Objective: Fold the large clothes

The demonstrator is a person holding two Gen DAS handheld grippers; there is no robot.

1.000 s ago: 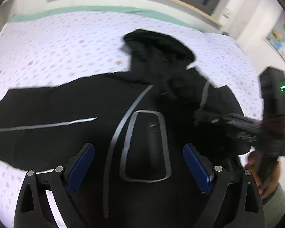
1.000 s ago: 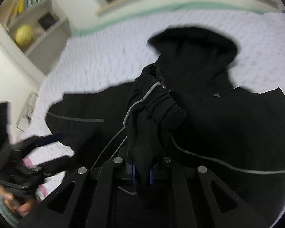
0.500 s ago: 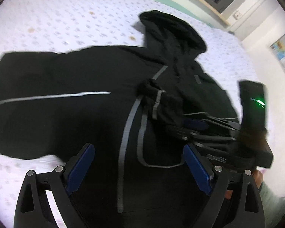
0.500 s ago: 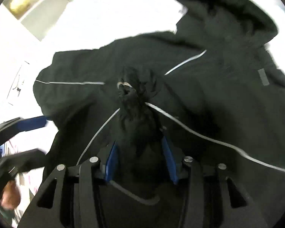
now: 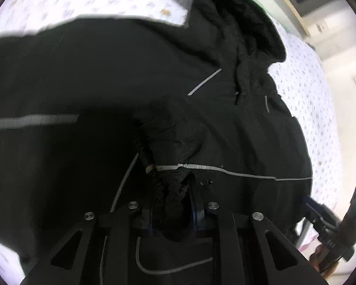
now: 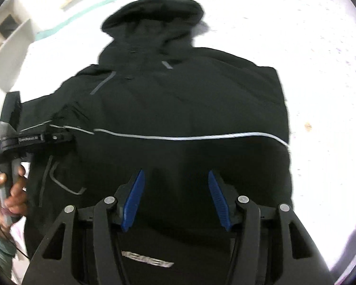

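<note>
A black hooded jacket (image 5: pixel 87 76) (image 6: pixel 189 99) with grey reflective stripes lies spread on the bed, hood (image 6: pixel 154 11) at the far end. One sleeve is folded across the chest, and its bunched cuff (image 5: pixel 170 190) sits between the blue pads of my left gripper (image 5: pixel 172 210). Those jaws are closing and press on the cuff. My left gripper (image 6: pixel 59 140) also shows at the jacket's left side in the right wrist view. My right gripper (image 6: pixel 175 180) hovers over the jacket's lower body. Its jaws are opening with nothing between them. It shows at the jacket's right edge (image 5: pixel 320 213).
The bed (image 6: pixel 320 71) has a white dotted sheet with a green border (image 6: pixel 87 14) at the far end. White shelves (image 6: pixel 9 47) stand to the left of the bed. A person's hand (image 6: pixel 9 190) holds the left gripper's handle.
My right gripper let go of the sleeve cuff, opened and swung away over the jacket body. My left gripper came down on that cuff and closed on it.
</note>
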